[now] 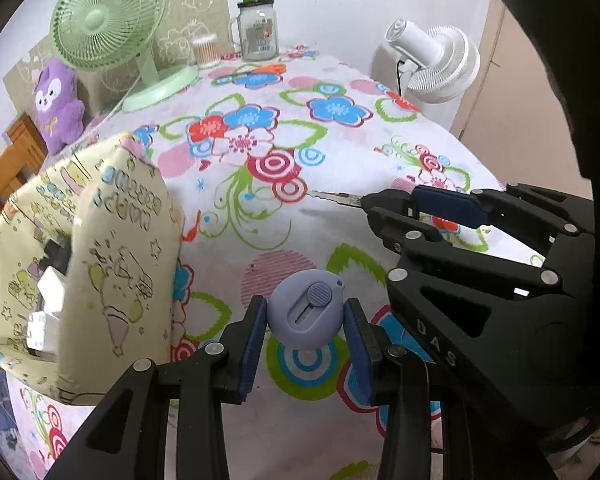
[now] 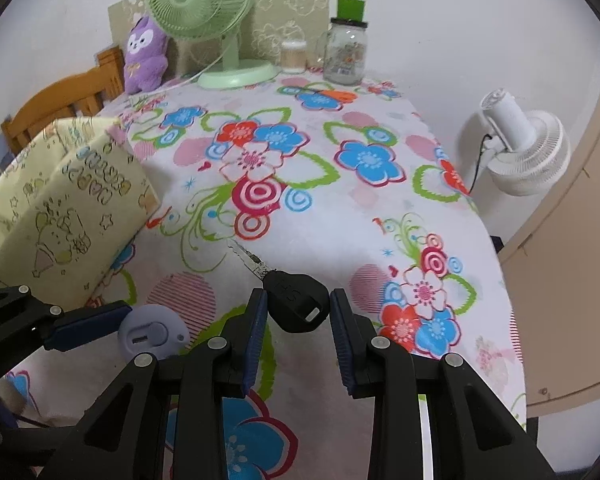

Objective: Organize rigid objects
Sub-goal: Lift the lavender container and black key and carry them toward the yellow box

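- Holding a round lilac box cutter [image 1: 306, 309] in my left gripper [image 1: 306, 340]; both blue pads [image 1: 255, 342] press on its sides, so the jaws are clamped on it; its slider knob faces the camera and it hangs clear above the flowered tablecloth [image 1: 340, 152]
- My right gripper [image 2: 298, 326] is clamped on the black plastic head of a key [image 2: 296, 302]; the toothed metal blade sticks out forward past the fingertips, slanting toward the fabric storage box [image 2: 60, 208]; from the left wrist view I see the same gripper [image 1: 384, 206] from the side, the blade [image 1: 336, 197] pointing toward that box
- I take the fabric storage box, pale yellow with cartoon prints, as my landmark; it stands at the near left edge of the table; through its open top I can make out white and dark items inside [image 1: 50, 292], too blurred for me to name
- Both grippers sit to the right of the box, the left one near its front corner, the right one further off; in the right wrist view the left gripper's finger [image 2: 86, 326] and the cutter [image 2: 150, 332] show just below the box
- Far behind the box, at the wall: a purple plush toy [image 2: 144, 56], a green desk fan [image 2: 204, 4], a tub of cotton swabs [image 2: 293, 56], a glass mason jar mug [image 2: 346, 54] with a green block on its lid
- Well right of the box, off the table's edge, stands a white circulator fan [image 2: 528, 148]; behind the box a wooden chair back [image 2: 60, 100]
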Demonstrator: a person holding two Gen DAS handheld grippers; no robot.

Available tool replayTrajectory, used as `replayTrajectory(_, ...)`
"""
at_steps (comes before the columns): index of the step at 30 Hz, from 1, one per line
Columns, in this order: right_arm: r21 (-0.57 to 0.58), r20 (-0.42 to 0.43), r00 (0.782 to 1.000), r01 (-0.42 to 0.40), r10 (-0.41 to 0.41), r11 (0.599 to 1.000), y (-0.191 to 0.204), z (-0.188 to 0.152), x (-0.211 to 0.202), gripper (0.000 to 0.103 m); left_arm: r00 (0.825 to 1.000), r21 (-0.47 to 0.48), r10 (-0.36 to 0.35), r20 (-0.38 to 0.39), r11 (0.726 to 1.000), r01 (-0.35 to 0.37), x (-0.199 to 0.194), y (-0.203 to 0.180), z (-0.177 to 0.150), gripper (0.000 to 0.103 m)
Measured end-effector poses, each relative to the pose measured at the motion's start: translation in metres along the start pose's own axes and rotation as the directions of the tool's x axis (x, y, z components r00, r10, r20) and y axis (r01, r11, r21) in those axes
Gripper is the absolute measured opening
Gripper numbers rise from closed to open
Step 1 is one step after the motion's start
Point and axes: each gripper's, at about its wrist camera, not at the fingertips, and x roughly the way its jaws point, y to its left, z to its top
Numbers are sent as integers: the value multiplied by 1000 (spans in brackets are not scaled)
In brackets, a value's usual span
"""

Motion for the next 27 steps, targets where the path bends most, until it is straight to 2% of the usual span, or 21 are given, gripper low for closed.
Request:
replayTrajectory(12, 45, 84, 996, 24, -27, 999, 6, 8, -42, 34, 996, 16, 11, 93, 1000, -12, -36, 5, 2, 40)
replayTrajectory(27, 66, 156, 986, 46, -56, 997, 24, 11, -90, 34, 979, 45, 35, 199, 998, -45, -78, 12, -2, 40)
